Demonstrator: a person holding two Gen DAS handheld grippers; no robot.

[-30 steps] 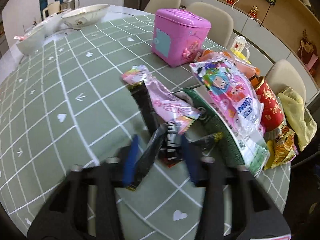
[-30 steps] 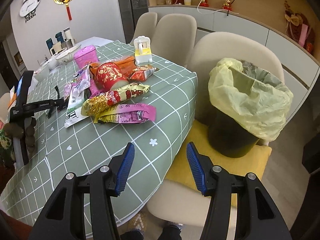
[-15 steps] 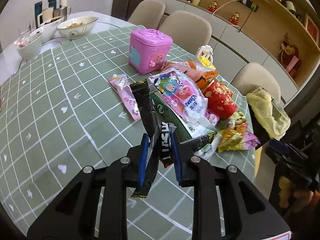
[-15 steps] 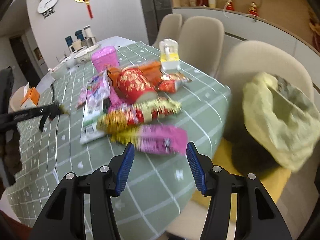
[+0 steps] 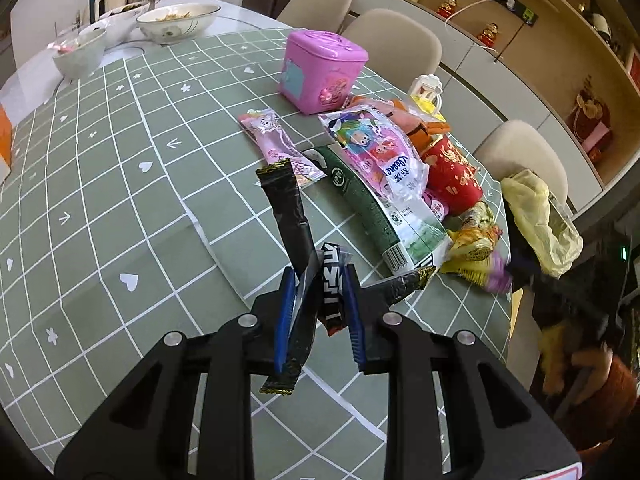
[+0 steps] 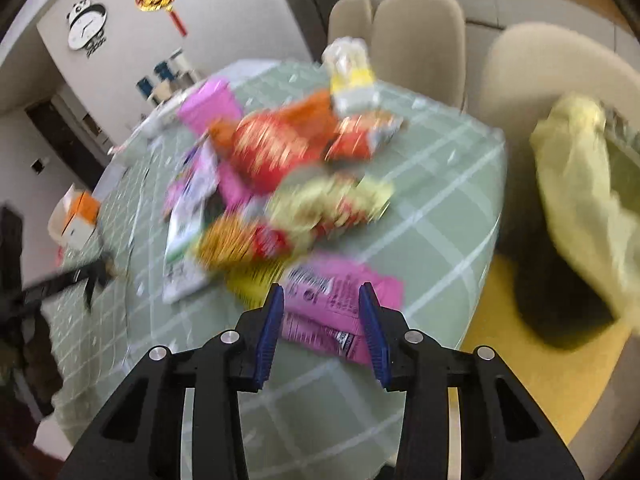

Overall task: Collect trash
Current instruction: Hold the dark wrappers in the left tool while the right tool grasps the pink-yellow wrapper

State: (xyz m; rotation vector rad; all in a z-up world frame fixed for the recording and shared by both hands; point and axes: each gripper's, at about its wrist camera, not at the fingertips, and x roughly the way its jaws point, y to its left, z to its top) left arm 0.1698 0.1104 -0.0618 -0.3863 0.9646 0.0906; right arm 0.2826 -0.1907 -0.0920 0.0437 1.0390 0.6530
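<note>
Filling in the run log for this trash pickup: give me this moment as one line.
left gripper: shut on black wrappers | right gripper: closing, fingers astride pink wrapper, not pressing yet | bin bag: on chair by table

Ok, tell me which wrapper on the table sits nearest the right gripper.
The flat pink wrapper, lying between the right gripper's jaws, which have just been closing. The yellow-and-red packets lie further back in the pile.

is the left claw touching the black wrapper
Touching. In the left wrist view, the left claw is shut on the black wrapper, held clear above the table.
</note>
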